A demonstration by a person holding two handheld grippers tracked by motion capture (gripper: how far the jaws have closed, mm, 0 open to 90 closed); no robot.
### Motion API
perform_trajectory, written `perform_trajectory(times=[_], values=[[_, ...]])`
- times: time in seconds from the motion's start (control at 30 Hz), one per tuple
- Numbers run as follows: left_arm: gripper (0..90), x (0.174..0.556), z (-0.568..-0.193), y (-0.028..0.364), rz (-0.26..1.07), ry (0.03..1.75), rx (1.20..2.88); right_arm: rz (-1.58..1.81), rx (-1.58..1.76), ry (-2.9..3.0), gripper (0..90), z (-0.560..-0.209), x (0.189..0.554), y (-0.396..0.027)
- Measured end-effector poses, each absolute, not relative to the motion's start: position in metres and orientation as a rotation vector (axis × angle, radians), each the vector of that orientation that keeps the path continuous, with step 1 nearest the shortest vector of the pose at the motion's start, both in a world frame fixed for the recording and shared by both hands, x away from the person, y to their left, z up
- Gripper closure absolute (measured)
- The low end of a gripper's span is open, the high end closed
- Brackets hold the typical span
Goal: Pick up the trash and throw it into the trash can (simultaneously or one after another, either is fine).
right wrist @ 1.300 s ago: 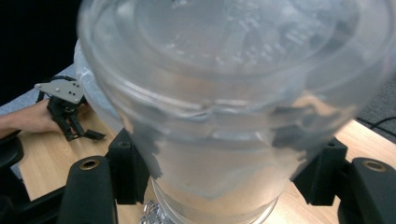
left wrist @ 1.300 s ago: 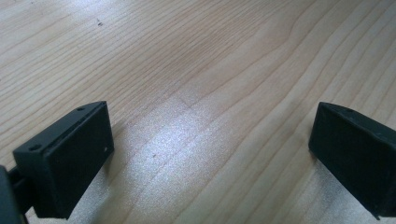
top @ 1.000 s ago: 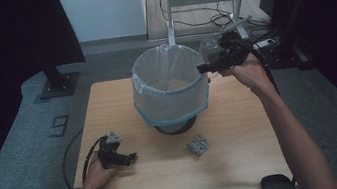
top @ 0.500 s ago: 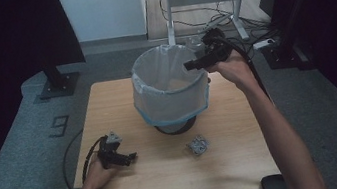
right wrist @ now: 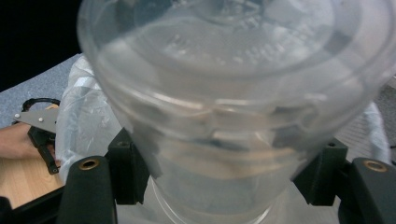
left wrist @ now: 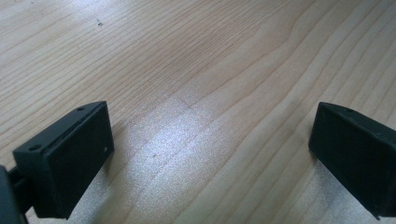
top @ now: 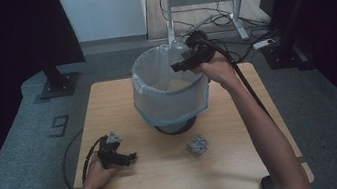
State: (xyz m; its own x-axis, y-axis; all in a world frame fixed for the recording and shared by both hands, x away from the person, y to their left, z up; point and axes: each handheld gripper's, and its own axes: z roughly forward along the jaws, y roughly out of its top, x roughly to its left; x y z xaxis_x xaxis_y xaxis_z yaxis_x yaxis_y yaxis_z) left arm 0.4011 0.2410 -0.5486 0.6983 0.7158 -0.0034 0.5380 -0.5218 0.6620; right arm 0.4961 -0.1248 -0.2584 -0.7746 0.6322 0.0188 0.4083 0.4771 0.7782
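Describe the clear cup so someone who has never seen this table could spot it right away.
Find the bag-lined bin at the back of the wooden table. Over its far rim the right gripper clamps a transparent plastic cup; unlike the small crumpled piece on the table, it is see-through and held aloft.

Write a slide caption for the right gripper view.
Right gripper holds a clear cup above the lined bin.
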Motion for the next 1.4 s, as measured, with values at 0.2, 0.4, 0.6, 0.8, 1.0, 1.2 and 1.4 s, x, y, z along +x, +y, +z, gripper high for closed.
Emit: perform_trajectory(times=[0.2,0.4,0.6,0.8,1.0,1.2,1.4], values=[[0.0,0.401,-0.549,0.241,0.357,0.953,2.257,1.158,0.890,2.473,30.9,-0.269,0.502,-0.114],[0.0,0.401,-0.549,0.241,0.356,0.953,2.257,1.123,0.915,2.487,30.6,-0.282,0.508,-0.111],[0.0,0.401,-0.549,0.241,0.356,0.953,2.257,1.075,0.922,2.504,30.1,-0.293,0.511,-0.112],[0.0,0.401,-0.548,0.241,0.355,0.953,2.257,1.083,0.930,2.519,21.2,-0.303,0.512,-0.114],[0.0,0.401,-0.549,0.241,0.356,0.953,2.257,1.089,0.949,2.501,7.5,-0.299,0.510,-0.116],[0.0,0.401,-0.549,0.241,0.356,0.953,2.257,1.106,0.943,2.478,2.1,-0.291,0.503,-0.122],[0.0,0.401,-0.549,0.241,0.356,0.953,2.257,1.099,0.915,2.478,0.0,-0.284,0.493,-0.125]])
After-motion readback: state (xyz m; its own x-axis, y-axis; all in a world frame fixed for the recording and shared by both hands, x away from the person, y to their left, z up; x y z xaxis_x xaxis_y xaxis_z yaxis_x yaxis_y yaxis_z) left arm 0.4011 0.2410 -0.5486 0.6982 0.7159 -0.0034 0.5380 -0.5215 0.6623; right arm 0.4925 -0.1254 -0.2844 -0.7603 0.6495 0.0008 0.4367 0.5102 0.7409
